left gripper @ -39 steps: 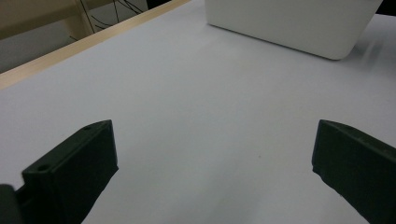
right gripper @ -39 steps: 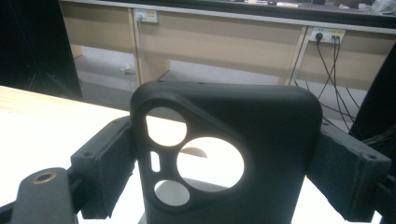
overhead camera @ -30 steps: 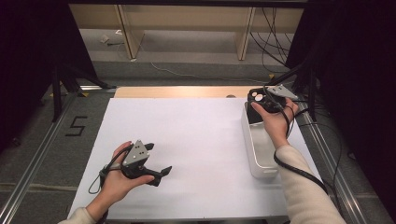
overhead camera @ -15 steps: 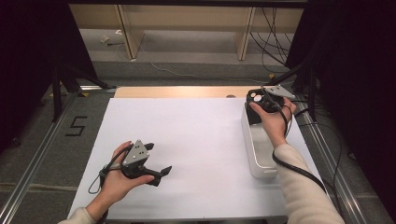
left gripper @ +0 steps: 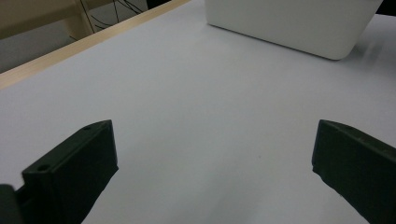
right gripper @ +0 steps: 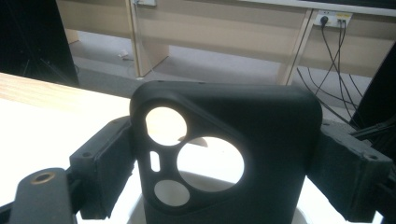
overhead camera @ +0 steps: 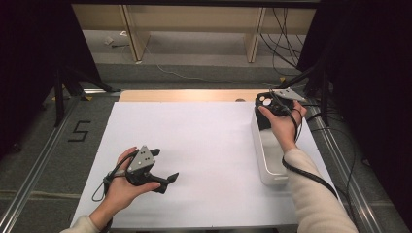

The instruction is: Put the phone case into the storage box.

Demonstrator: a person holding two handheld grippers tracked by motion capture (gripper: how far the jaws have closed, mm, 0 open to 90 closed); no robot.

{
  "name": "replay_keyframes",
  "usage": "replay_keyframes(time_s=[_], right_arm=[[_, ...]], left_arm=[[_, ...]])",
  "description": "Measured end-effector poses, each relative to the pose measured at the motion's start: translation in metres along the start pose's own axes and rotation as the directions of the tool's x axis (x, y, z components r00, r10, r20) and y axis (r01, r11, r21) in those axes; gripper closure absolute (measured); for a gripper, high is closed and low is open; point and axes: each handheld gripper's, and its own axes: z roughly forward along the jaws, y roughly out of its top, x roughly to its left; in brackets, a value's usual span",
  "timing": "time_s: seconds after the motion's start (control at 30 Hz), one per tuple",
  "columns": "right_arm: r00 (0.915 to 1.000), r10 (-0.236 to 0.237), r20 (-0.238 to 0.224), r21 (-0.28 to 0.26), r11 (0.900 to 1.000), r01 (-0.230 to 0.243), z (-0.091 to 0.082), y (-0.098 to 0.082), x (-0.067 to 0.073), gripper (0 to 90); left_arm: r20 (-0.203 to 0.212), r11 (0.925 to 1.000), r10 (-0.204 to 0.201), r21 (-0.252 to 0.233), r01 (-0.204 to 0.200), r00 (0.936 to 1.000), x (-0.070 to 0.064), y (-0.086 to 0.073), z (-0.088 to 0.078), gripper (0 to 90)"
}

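My right gripper point(overhead camera: 266, 104) is shut on a black phone case point(right gripper: 224, 149) with round camera cutouts. Its jaws press on the case's two long sides. It holds the case upright above the far end of a white rectangular bin point(overhead camera: 266, 162) at the table's right. My left gripper point(overhead camera: 167, 180) rests low over the white sheet point(overhead camera: 194, 145) near the front left. Its jaws stand wide open with nothing between them point(left gripper: 212, 154). The left gripper view has the white bin point(left gripper: 289, 23) ahead at the top.
A strip of wooden table edge point(overhead camera: 184, 95) runs along the far side of the white sheet. Beyond it are a grey floor, wooden furniture legs point(overhead camera: 133, 34) and trailing cables point(overhead camera: 286, 39). Metal rails point(overhead camera: 340, 155) flank the table.
The right gripper with the phone case has shifted slightly left over the bin's far end. The left gripper has stayed where it was.
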Motion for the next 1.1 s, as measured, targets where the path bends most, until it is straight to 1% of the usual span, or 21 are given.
replay_keyframes(time_s=[0.43,0.57,1.0,1.1], right_arm=[[1.0,-0.003,0.003,0.002,1.0,0.003,0.008,0.001,-0.001,14.8],[0.9999,0.005,0.01,-0.006,1.0,-0.005,0.011,0.0,-0.001,14.6],[0.9996,0.008,0.026,-0.001,1.0,-0.008,0.019,0.0,-0.001,14.2],[0.9995,0.017,0.025,0.002,1.0,-0.017,0.02,0.0,-0.001,14.1]], left_arm=[[0.001,1.0,-0.002,-0.001,0.002,1.0,0.0,0.0,0.0,0.0],[0.001,1.0,-0.002,0.0,0.002,1.0,0.0,0.0,0.0,0.0],[0.002,1.0,-0.004,-0.002,0.004,1.0,0.0,0.0,0.0,0.0],[0.001,1.0,-0.005,-0.003,0.005,1.0,0.0,0.0,0.0,0.0]])
